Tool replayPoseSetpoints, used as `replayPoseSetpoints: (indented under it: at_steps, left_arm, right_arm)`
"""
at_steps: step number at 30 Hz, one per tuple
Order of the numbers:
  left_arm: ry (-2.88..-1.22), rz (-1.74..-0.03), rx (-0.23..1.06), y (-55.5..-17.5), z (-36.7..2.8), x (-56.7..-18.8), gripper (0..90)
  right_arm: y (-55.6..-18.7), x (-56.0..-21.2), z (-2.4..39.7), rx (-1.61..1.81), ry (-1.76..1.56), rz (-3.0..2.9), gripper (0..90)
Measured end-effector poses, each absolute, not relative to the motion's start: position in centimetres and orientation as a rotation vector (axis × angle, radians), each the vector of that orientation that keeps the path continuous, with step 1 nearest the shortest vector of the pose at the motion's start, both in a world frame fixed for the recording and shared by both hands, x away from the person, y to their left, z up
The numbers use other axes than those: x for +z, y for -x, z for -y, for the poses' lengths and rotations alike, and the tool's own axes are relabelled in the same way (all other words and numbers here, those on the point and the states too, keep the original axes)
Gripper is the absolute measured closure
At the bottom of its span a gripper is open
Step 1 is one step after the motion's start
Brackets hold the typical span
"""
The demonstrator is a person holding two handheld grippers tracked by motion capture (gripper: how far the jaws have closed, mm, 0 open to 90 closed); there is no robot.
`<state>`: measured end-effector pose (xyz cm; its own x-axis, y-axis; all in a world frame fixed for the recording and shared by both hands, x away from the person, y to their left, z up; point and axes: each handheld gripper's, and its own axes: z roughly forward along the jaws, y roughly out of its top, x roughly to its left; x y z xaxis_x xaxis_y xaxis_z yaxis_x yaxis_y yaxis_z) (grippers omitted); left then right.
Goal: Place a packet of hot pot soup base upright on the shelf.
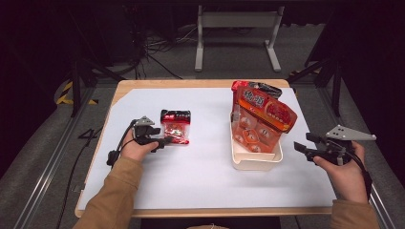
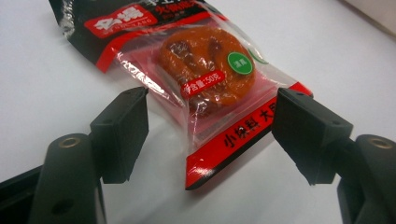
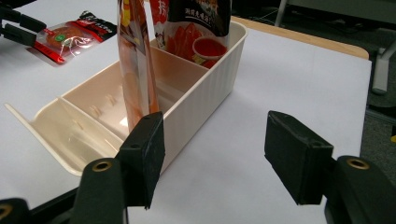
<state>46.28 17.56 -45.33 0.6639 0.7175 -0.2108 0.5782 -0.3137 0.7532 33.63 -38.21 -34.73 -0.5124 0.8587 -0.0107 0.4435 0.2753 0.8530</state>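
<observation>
At centre left of the high view, the left gripper (image 1: 165,140) sits with its jaws wide on either side of the near end of a small red-and-black snack packet (image 1: 175,127), which lies flat on the white table cover (image 1: 200,186); the left gripper view shows clear gaps between pads and wrapper, so nothing is held. At right of centre, a cream divided bin (image 1: 255,162) already holds a large orange snack bag (image 1: 262,121) and a darker pouch (image 3: 198,23) standing behind it. The right gripper (image 1: 305,149), jaws wide and empty, waits just beside the bin. Judging by the layout, two packs are sorted; the small packet is yet to be gripped and binned.
</observation>
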Motion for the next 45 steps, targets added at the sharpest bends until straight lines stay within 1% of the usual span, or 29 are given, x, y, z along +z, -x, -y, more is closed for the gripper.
replayPoseSetpoints:
  at_steps: [8, 10, 11, 15, 18, 21, 27, 28, 32, 39, 45]
  left_arm:
    - [-2.040, -1.023, 0.205, -46.5, -17.4, -45.6, 40.7]
    - [-2.036, -1.025, 0.203, -46.5, -17.4, -45.6, 46.1]
    - [-2.044, -1.016, 0.208, -46.5, -17.4, -45.6, 50.7]
    - [-2.070, -1.010, 0.255, -46.2, -17.1, -45.5, 62.0]
    - [-2.066, -1.018, 0.259, -46.1, -17.3, -45.6, 74.8]
    - [-2.056, -1.040, 0.247, -46.0, -17.4, -45.6, 82.5]
    - [-2.055, -1.058, 0.250, -45.9, -17.2, -45.4, 87.3]
    - [-2.049, -1.063, 0.243, -45.9, -17.3, -45.3, 88.0]
    - [-2.051, -1.067, 0.233, -45.9, -17.2, -45.2, 88.9]
    - [-2.037, -1.038, 0.231, -45.5, -17.1, -44.5, 89.8]
    - [-2.017, -0.992, 0.258, -44.6, -17.1, -43.2, 89.9]
  right_arm:
    - [-33.6, -34.6, 38.1, 1.164, -1.163, -2.074, 38.3]
    - [-33.6, -34.7, 38.1, 1.164, -1.162, -2.075, 38.3]
    - [-33.6, -34.7, 38.1, 1.165, -1.162, -2.075, 38.3]
    - [-33.6, -34.6, 38.0, 1.169, -1.159, -2.075, 38.3]
    - [-33.6, -34.6, 38.0, 1.172, -1.154, -2.074, 38.3]
    - [-33.6, -34.5, 37.8, 1.176, -1.151, -2.078, 38.3]
    - [-33.5, -34.3, 37.7, 1.182, -1.141, -2.073, 39.8]
    - [-33.3, -34.0, 37.8, 1.186, -1.136, -2.066, 41.3]
    - [-33.1, -33.7, 37.9, 1.194, -1.129, -2.055, 43.3]
    - [-32.4, -32.8, 37.6, 1.208, -1.106, -2.052, 51.4]
    - [-31.4, -31.4, 37.3, 1.221, -1.062, -2.021, 52.4]
